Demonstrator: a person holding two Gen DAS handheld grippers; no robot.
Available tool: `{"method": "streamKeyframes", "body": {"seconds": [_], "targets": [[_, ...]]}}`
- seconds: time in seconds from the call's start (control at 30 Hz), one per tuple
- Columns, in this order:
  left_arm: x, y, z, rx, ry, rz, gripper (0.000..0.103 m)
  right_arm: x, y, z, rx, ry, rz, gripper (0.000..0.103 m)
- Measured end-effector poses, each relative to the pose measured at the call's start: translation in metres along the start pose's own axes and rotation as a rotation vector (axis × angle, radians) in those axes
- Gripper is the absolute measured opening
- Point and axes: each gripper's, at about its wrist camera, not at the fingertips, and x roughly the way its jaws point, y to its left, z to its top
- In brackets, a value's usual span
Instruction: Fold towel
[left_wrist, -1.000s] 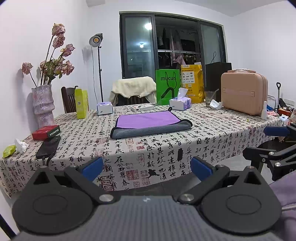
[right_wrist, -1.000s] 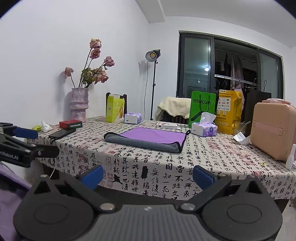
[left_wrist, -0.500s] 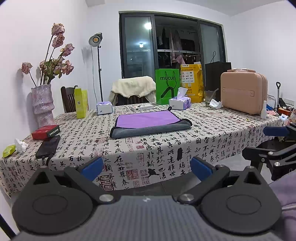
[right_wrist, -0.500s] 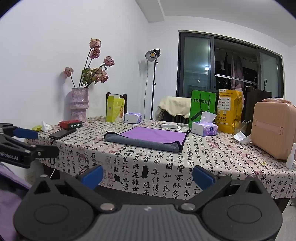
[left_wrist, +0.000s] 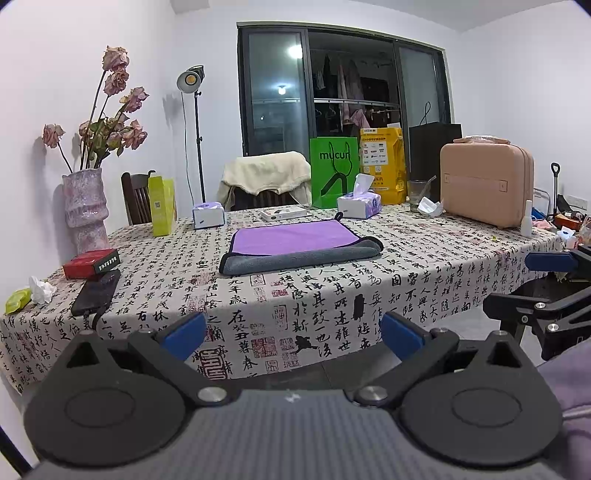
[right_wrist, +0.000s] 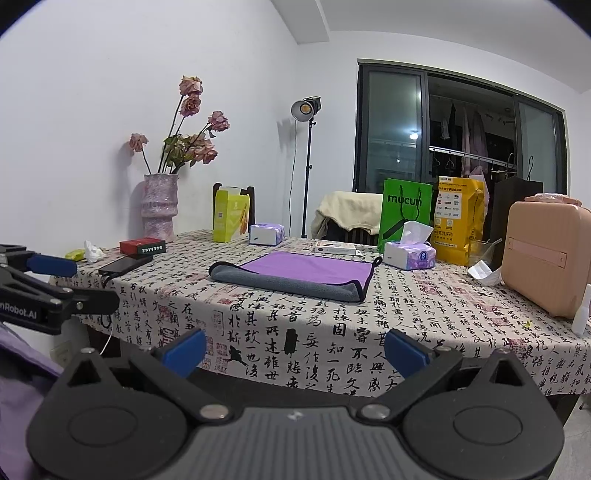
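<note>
A purple towel with a grey underside (left_wrist: 299, 243) lies folded over on the table (left_wrist: 332, 295), its grey fold toward me; it also shows in the right wrist view (right_wrist: 295, 275). My left gripper (left_wrist: 293, 334) is open and empty, held in front of the table's near edge, well short of the towel. My right gripper (right_wrist: 295, 349) is open and empty, also in front of the table edge. Each gripper shows at the side of the other's view.
On the table: a vase of dried roses (left_wrist: 83, 206), a red box (left_wrist: 91, 263), a black phone (left_wrist: 96, 291), tissue boxes (left_wrist: 359, 205), a green bag (left_wrist: 334, 171), a yellow bag (left_wrist: 382, 164), a pink case (left_wrist: 487, 182) and a yellow-green carton (left_wrist: 161, 203). A chair with a cream cloth (left_wrist: 266, 177) stands behind.
</note>
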Motion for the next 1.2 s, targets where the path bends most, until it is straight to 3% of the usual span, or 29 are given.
{"method": "streamKeyframes", "body": {"seconds": [0.93,1.2], "targets": [[0.001,-0.001,0.0,0.002,0.002,-0.006,0.103,0.002,-0.004,0.002,-0.005,-0.006,-0.008,0.103],[0.009,-0.002,0.004,0.036,-0.039,0.011,0.103,0.006,-0.012,0.004,0.011,-0.017,-0.02,0.103]]}}
